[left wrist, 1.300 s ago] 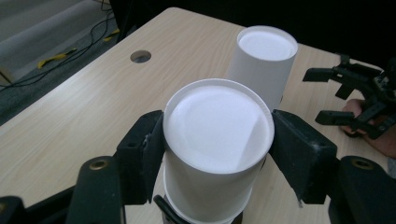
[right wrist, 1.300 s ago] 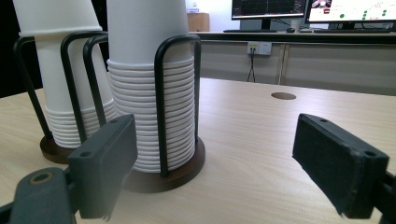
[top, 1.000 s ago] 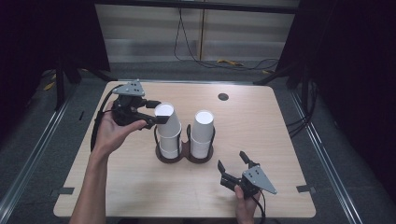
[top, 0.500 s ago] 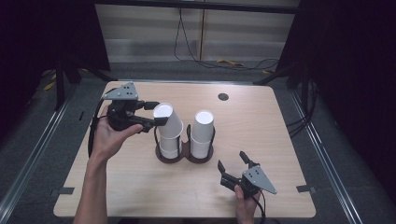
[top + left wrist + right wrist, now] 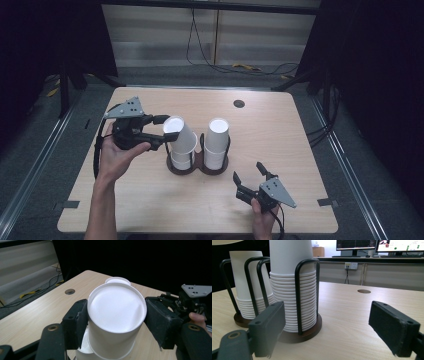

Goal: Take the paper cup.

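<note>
Two stacks of upside-down white paper cups stand in a dark wire holder at the table's middle. My left gripper is shut on the top cup of the left stack, one jaw on each side of it, as the left gripper view shows. That top cup leans left, off the line of the stack below. The right stack stands straight. My right gripper rests open near the table's front edge, right of the holder. In its own view the right gripper faces the nearer stack with nothing between its jaws.
The wooden table has a round cable hole at the back right. Black wire hoops surround each stack on a brown base. Cables lie on the floor behind the table, and dark curtains hang at both sides.
My left hand has shifted a little left and down with its jaws on the top cup, and that cup now leans left. The right gripper has stayed where it was.
</note>
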Demonstrator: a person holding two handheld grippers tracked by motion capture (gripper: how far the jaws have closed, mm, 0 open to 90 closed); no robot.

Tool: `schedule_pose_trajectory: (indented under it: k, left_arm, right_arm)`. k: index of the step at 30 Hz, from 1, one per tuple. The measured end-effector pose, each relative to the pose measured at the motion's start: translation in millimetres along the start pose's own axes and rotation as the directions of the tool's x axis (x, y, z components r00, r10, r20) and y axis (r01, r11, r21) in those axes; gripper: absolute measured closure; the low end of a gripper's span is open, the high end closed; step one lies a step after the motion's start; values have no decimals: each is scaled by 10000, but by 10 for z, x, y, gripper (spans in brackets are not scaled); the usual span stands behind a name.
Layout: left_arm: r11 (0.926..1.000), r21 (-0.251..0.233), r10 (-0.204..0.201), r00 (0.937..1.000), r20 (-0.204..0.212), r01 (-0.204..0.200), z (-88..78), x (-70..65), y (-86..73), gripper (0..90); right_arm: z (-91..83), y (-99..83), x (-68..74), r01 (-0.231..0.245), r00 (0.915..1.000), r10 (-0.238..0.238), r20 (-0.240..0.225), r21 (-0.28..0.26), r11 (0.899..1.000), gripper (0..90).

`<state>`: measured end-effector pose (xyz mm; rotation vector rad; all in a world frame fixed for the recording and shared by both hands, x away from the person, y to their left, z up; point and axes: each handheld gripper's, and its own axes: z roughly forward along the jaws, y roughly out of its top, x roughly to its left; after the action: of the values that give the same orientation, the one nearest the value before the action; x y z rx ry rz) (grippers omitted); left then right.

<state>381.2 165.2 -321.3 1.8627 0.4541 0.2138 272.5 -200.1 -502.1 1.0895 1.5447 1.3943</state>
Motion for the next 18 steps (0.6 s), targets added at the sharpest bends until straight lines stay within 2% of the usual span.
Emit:
schedule_pose_trajectory:
  k: [4,8,11,13,14,18]
  left_arm:
    - [10000,-77,0,10000,5,0,-8,-37,-76,366]
    - [9998,-176,-74,9998,192,78,-20,-73,-134,366]
    - [9998,-212,56,9993,360,-48,-20,-115,-162,366]
    - [9995,-186,276,9985,475,-267,-19,-150,-171,365]
    - [9993,-238,304,9978,591,-290,-16,-167,-177,365]
    - [9984,-163,555,9966,601,-546,-1,-250,-224,366]
  right_arm:
    - [0,0,-1,0,10000,0,-24,2,10000,134]
    - [2,0,2,-10,10000,10,-29,5,10000,133]
    - [5,2,1,13,10000,-13,-20,36,10000,132]
    - [11,4,3,31,10000,-31,-17,107,9999,131]
    - [16,6,4,-32,9999,33,-102,156,9999,130]
    - [44,18,30,-4,9987,29,-510,476,9989,129]
